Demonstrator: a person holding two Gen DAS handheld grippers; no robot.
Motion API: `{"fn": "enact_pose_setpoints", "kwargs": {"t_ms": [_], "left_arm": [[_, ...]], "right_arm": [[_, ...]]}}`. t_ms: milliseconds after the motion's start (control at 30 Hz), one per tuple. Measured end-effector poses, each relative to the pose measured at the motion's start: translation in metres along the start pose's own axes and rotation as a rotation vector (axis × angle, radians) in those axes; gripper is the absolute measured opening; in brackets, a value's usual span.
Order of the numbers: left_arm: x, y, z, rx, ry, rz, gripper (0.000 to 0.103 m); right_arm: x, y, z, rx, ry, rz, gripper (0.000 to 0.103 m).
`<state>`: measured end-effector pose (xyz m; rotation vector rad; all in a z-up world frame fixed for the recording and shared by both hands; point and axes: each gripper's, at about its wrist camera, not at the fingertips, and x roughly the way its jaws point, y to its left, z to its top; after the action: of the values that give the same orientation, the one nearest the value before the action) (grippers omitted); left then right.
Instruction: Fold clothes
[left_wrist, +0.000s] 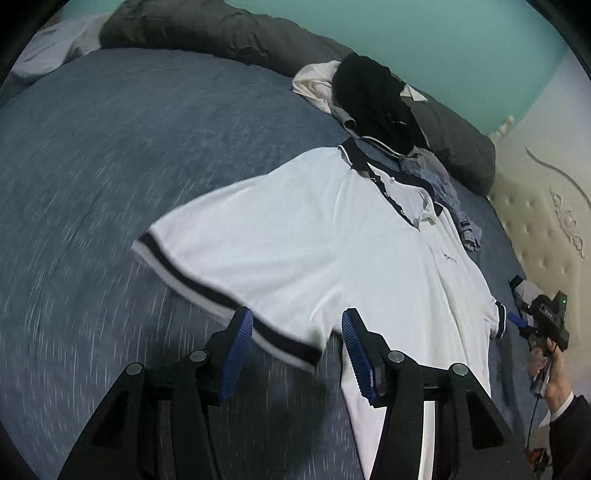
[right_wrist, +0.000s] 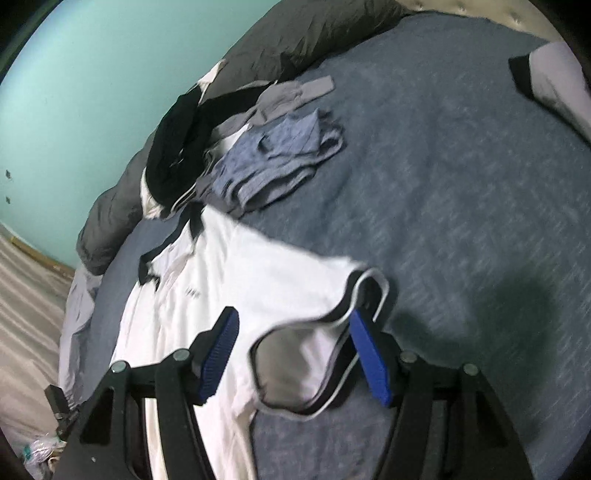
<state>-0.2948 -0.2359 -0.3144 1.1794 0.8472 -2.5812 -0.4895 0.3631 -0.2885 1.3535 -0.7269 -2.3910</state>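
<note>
On the bed (left_wrist: 92, 147), blue-grey cover, a white polo shirt (left_wrist: 314, 240) with dark collar and dark sleeve bands lies front up, mostly flat. Left tongs (left_wrist: 297, 345): blue pads apart, nothing gripped, hovering over the banded hem of one sleeve, with the band's corner showing between the pads. Right tongs (right_wrist: 293, 350): pads also apart, nothing clamped. The other sleeve's open cuff (right_wrist: 314, 354) sits between them, bunched up, edge near the right-hand pad; contact can't be confirmed, frame is blurred. From the left wrist view, the right tongs unit (left_wrist: 543, 317) is at the shirt's far sleeve, held by a hand (left_wrist: 554, 373) in a dark sleeve. Beyond the collar: a pile of clothes (right_wrist: 258, 155), with black, grey and blue checked items, next to a dark grey duvet (left_wrist: 221, 33). Padded headboard (left_wrist: 546, 221) on one side, teal wall (left_wrist: 443, 44) behind.
</note>
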Motion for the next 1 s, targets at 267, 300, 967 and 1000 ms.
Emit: {"fn": "enact_pose_setpoints", "kwargs": {"t_ms": [267, 300, 967, 1000], "left_arm": [[-0.005, -0.001, -0.042, 0.014, -0.007, -0.009, 0.058], [-0.005, 0.002, -0.046, -0.002, -0.01, -0.021, 0.058], [-0.002, 0.018, -0.065, -0.093, -0.043, -0.102, 0.06], [-0.002, 0.018, -0.064, -0.09, -0.046, -0.101, 0.06]], "right_arm": [[0.027, 0.017, -0.024, -0.068, 0.078, -0.058, 0.03], [0.029, 0.016, -0.026, -0.069, 0.081, -0.06, 0.024], [-0.001, -0.023, -0.063, 0.09, 0.032, -0.077, 0.002], [-0.003, -0.024, -0.062, 0.1, 0.024, -0.073, 0.003]]}}
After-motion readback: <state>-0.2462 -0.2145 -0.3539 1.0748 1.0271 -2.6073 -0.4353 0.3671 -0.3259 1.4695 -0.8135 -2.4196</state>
